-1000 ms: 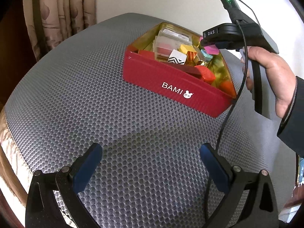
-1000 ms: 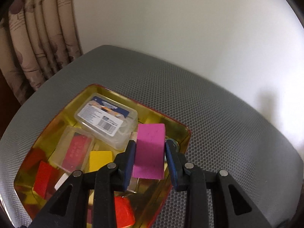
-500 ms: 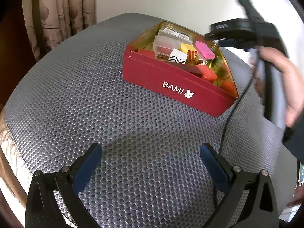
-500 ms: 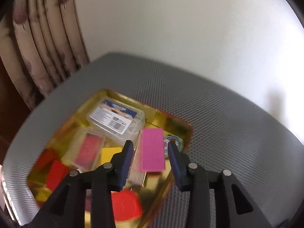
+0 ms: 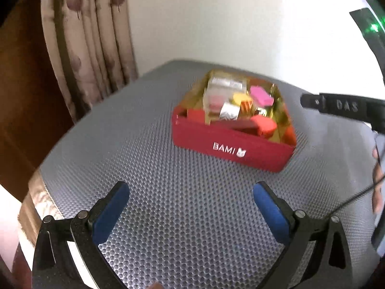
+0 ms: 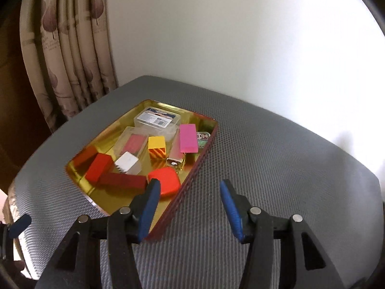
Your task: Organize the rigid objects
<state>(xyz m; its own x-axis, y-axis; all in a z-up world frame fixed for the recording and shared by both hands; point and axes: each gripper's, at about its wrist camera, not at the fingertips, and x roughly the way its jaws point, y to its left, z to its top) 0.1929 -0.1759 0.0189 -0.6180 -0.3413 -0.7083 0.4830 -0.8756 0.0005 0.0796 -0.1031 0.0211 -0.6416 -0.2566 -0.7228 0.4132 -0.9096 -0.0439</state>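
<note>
A red tin marked BAMI, gold inside, sits on the grey mat. In the right wrist view its red wall runs toward my right gripper. The pink block lies flat in the tin's far right corner, also seen as the pink block. My right gripper hangs back over the tin's near corner, jaws opening, nothing between them. My left gripper stands open over bare mat in front of the tin.
The tin also holds a clear case, a yellow striped block, a white block, red blocks and an orange-red piece. A curtain hangs at the left. The grey mat ends near the left edge.
My right gripper let go of the pink block, which now lies in the tin. It drew back and up with its jaws widening. The left view pulled back slightly.
</note>
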